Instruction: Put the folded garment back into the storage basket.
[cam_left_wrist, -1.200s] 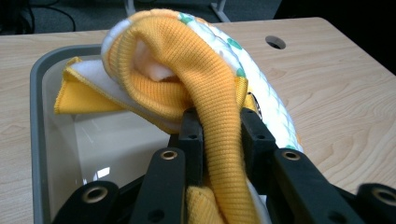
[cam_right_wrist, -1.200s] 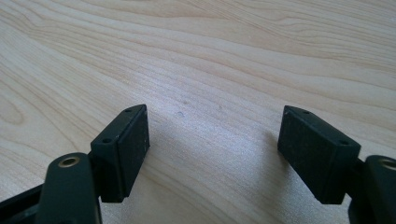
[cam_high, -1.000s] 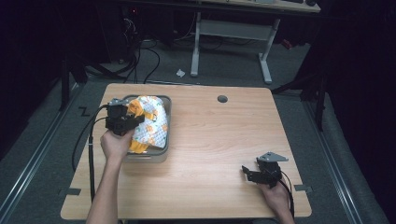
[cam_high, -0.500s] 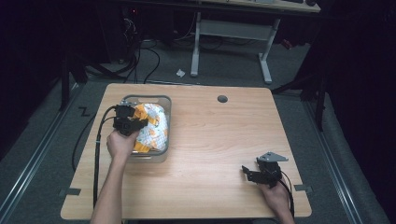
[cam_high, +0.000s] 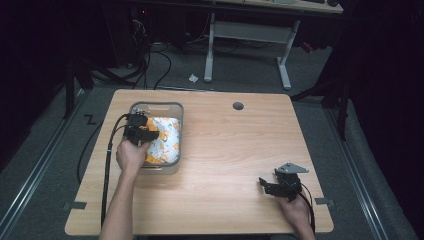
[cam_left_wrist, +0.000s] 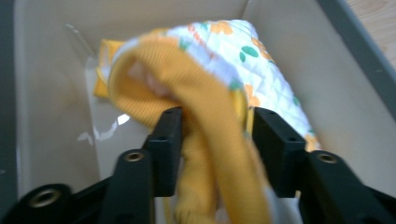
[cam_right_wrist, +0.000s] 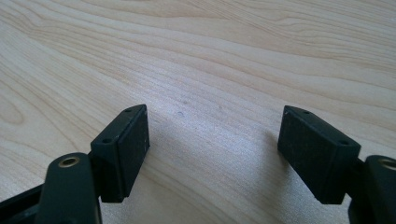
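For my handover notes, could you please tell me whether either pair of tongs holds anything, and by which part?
Nothing is gripped. The left tongs have just been opening, with the mitt's orange cuff still between their jaws, inside the bin. The right tongs stand open over the bare table.

Light wood-grain desk (cam_high: 225, 150), square-topped, with a round dark grommet hole (cam_high: 238, 106) near its far edge; grey carpeted floor (cam_high: 240, 75) beyond; a second, white-legged table frame (cam_high: 250, 35) standing well behind; black cables (cam_high: 160, 65) trailing across the floor at far left; a small white scrap (cam_high: 193, 78) lying on the floor near them.
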